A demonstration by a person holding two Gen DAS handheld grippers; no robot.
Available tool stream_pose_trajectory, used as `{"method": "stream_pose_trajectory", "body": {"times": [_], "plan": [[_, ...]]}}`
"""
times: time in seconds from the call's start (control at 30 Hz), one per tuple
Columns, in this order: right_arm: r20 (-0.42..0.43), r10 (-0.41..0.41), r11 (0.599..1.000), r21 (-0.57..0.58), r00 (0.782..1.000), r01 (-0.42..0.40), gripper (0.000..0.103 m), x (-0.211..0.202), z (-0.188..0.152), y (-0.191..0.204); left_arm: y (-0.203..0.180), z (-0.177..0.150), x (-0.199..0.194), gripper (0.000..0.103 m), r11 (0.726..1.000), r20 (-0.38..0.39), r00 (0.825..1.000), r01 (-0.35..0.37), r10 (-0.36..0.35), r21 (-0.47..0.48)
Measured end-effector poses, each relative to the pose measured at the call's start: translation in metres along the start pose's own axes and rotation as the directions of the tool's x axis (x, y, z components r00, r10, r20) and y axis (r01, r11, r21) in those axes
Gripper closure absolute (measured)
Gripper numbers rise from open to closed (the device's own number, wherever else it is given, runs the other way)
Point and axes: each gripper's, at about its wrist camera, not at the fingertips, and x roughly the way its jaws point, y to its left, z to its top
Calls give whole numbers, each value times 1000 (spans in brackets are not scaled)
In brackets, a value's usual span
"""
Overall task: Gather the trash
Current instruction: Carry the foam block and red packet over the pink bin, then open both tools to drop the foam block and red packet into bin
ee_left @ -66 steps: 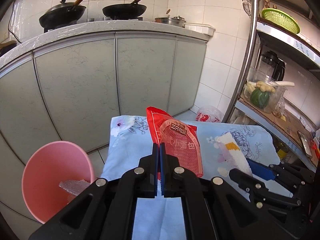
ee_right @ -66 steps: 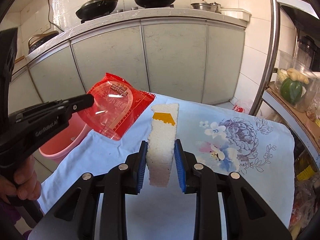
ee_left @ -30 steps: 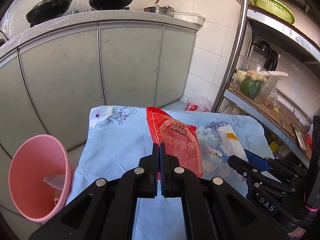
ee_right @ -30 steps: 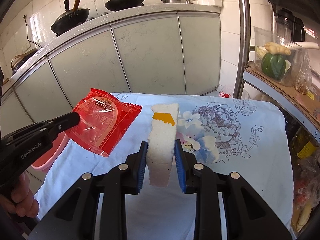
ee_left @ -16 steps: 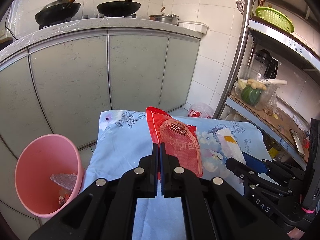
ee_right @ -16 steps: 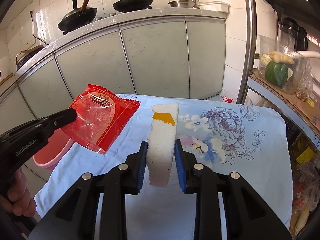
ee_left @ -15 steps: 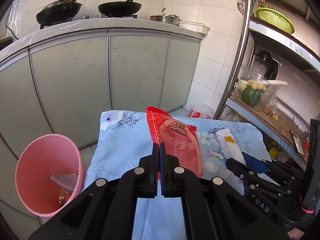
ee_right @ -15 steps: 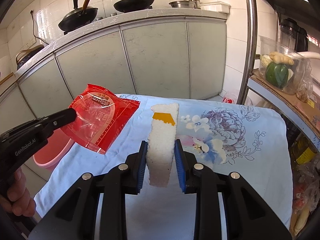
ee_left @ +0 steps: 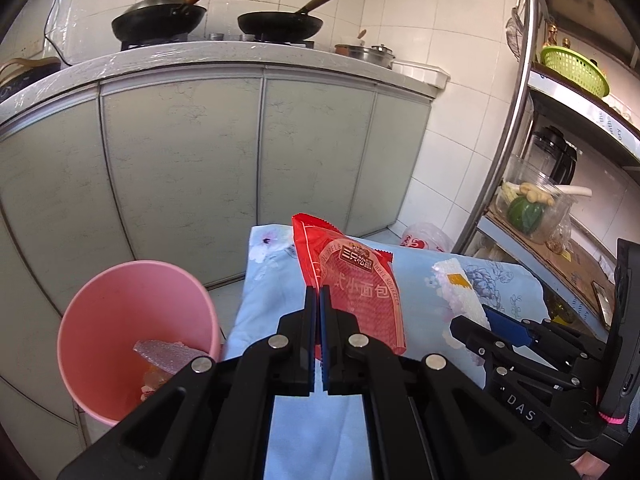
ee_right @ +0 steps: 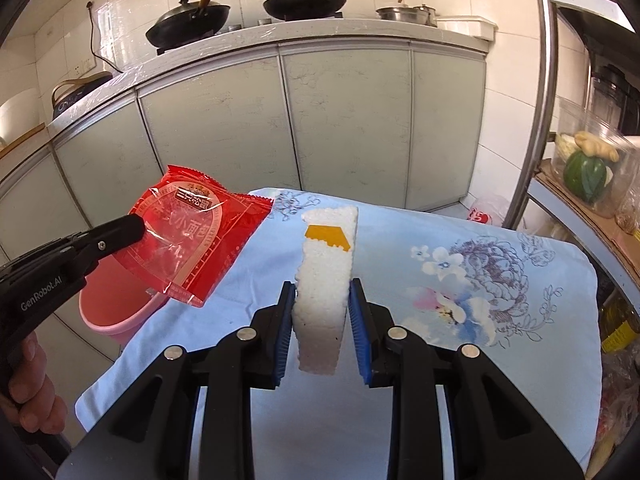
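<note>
My left gripper (ee_left: pixel 319 296) is shut on a red snack wrapper (ee_left: pixel 356 288) and holds it in the air above the table's left edge. The wrapper also shows in the right wrist view (ee_right: pixel 192 236). My right gripper (ee_right: pixel 322 300) is shut on a white foam piece (ee_right: pixel 326 264) with an orange patch, held over the table; the foam also shows in the left wrist view (ee_left: pixel 456 292). A pink bin (ee_left: pixel 116 320) stands on the floor left of the table, with some trash inside. In the right wrist view the bin (ee_right: pixel 112 312) is partly hidden behind the wrapper.
The table carries a light blue floral cloth (ee_right: pixel 460 264). Grey kitchen cabinets (ee_left: pixel 180 168) with woks on top stand behind. A metal shelf rack (ee_left: pixel 516 128) with jars and vegetables stands at the right. A white plastic bag (ee_left: pixel 424 238) lies on the floor beyond the table.
Both grippers keep their hold. The left gripper has swung a little to the left, so the pink bin sits closer and more central in its view.
</note>
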Motion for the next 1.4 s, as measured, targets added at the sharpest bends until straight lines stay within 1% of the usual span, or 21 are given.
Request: {"method": "stream_pose_trajectory", "body": {"times": [0.17,0.37,0.57,0.67,0.93,1.07,1.23,1.4], "plan": [[-5,38,999,-30,999,-38,75,6,7,20,22,-1,-8,102,999,22,999,-48,49,-25],[-5,96,991,-94,995,-96,75,14,17,52,52,-4,-18,102,990,37,991,-129,131,-65],[-27,174,976,-126,984,-176,75,26,27,83,82,-7,-27,102,973,47,977,-205,210,-104],[-42,222,963,-145,974,-225,75,34,33,100,102,-12,-33,102,960,43,967,-242,250,-138],[-90,286,936,-187,954,-298,75,57,41,142,143,-29,-35,102,927,1,946,-318,325,-196],[-140,312,920,-201,940,-336,75,75,35,164,157,-40,-31,102,913,-34,937,-346,347,-216],[-197,318,909,-214,928,-357,75,97,30,186,170,-50,-22,102,898,-75,927,-375,368,-231],[-225,317,909,-204,921,-363,75,114,31,196,178,-57,-15,102,885,-99,917,-399,387,-241]]}}
